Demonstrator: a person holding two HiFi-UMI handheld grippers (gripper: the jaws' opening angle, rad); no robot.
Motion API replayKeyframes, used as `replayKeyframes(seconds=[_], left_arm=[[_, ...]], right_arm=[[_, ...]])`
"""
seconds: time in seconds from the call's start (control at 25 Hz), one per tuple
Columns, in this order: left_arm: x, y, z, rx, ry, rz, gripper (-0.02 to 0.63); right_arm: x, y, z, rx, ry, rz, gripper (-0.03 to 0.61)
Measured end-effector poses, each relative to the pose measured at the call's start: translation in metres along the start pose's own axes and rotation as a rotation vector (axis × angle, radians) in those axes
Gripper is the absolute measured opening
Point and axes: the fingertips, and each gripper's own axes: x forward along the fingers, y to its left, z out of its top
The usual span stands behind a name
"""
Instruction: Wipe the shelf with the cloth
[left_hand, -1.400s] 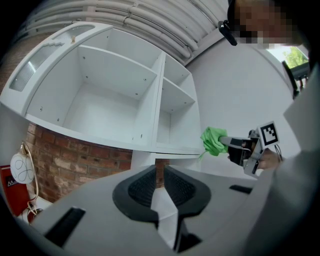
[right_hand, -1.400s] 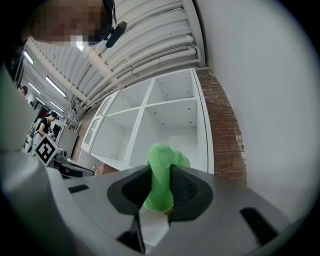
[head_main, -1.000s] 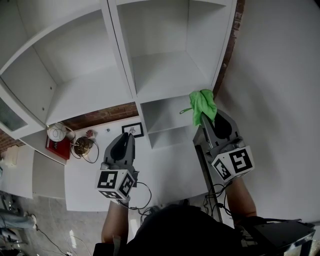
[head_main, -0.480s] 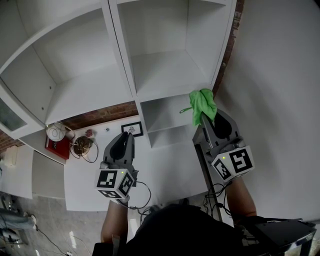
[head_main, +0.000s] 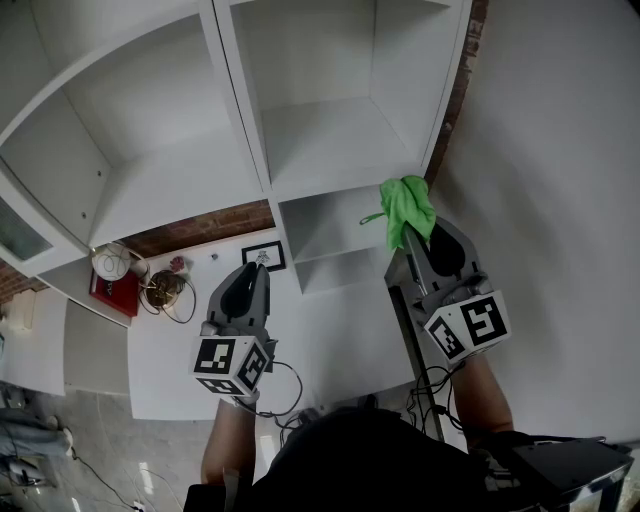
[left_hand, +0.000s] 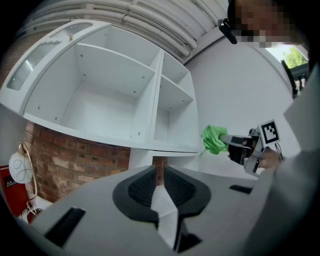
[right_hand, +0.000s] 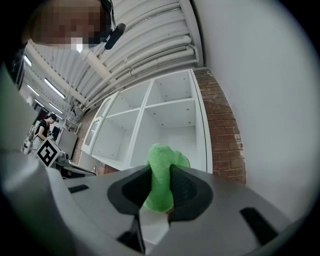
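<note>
Two hand-held grippers work at centre frame, the left gripper (head_main: 259, 268) and the right gripper (head_main: 413, 242). One green cloth (head_main: 406, 212) shows just above them, right of centre. One white shelf unit (head_main: 243, 120) fills the upper frame, with four open compartments and one glass-fronted door (head_main: 18, 232) at far left. On the one white table (head_main: 340, 340), lower left: one framed picture (head_main: 265, 257), one red box (head_main: 113, 298), one round white ornament (head_main: 110, 264).

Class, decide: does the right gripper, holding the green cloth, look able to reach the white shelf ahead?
Probably yes: the right gripper is shut on the green cloth, and the open white shelf lies straight ahead with nothing between them.
</note>
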Motion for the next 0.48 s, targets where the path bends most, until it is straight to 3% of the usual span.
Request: replayKeyframes(seconds=[0.48], left_arm=[[0.0015,-0.0024,-0.0036,-0.008,-0.002,0.01,0.046]], right_arm=[[-0.0011,0.0004,-0.005,0.01,0.003,0.015,0.094]])
